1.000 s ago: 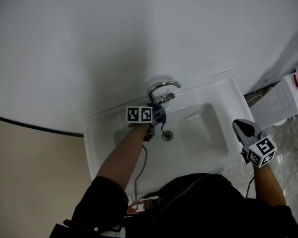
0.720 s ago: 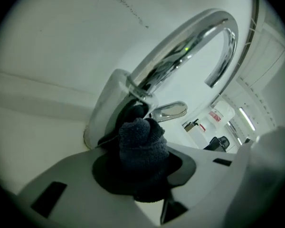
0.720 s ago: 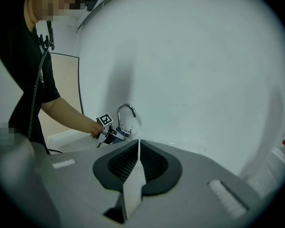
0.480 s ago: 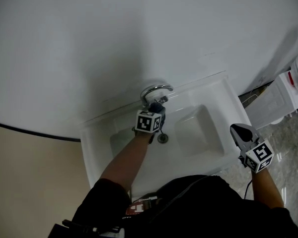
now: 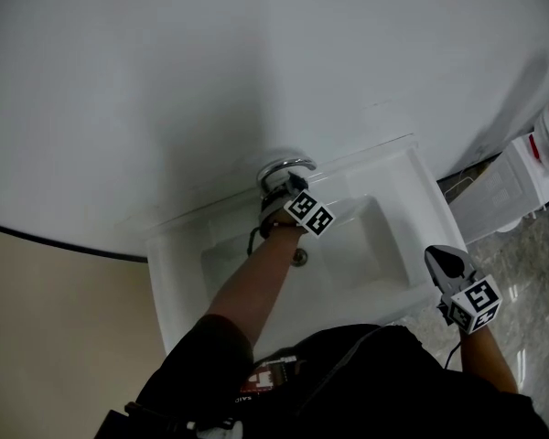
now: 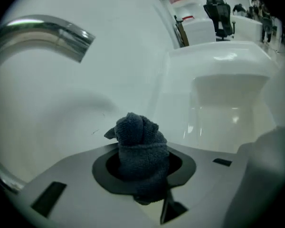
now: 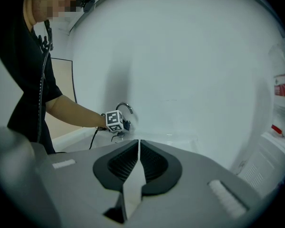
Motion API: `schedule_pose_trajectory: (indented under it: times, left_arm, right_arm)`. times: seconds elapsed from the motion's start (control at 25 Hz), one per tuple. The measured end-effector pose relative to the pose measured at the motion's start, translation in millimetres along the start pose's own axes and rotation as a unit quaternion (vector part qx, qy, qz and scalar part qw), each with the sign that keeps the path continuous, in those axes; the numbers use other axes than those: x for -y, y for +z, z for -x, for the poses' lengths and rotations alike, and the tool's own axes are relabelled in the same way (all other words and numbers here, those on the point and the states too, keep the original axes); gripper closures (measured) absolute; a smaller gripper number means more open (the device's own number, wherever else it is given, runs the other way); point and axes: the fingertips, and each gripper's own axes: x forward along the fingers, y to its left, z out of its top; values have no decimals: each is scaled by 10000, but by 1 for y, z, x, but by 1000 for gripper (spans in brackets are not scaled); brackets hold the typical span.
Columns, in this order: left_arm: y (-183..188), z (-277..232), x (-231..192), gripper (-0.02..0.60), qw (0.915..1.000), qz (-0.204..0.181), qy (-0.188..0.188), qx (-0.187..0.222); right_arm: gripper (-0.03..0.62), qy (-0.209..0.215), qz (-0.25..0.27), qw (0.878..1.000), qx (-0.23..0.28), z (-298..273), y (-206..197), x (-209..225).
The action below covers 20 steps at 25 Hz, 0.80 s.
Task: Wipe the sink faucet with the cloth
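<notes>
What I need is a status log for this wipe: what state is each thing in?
Left gripper, shut on the cloth.
Right gripper, shut, empty.
Cloth, bunched, not touching the faucet.
Faucet, no water seen running.
Sink, no standing water seen.
</notes>
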Motion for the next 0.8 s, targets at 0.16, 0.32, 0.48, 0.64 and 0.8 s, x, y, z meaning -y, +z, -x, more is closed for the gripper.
schedule_pose_trajectory:
  times: [0.16,0.32,0.48,0.64,0.8]
  left_arm:
    - [-4,-7,3,465,9943,-776,111,-721]
    - [-10,-6,8,465,9770,-1824,392,-1032]
    - [-15,-3,15,465,9639,-2348,578,-1116]
    - [-23,-1,30,465,9650,-2377,394,-1038]
    - [-58,-7,43,465,9703,-2093,-137,-1204]
  right_arm:
    - [579,35,15,10000,-48,2,-9,-7]
    - [579,111,90,9999,-62,5,-11,-15]
    - [579,84,102,9999,-49,11,-12,-17]
    - [579,45,96,9999,-74,14,-14,-16]
    - [579,100,125,9998,-89,13,-11,-19]
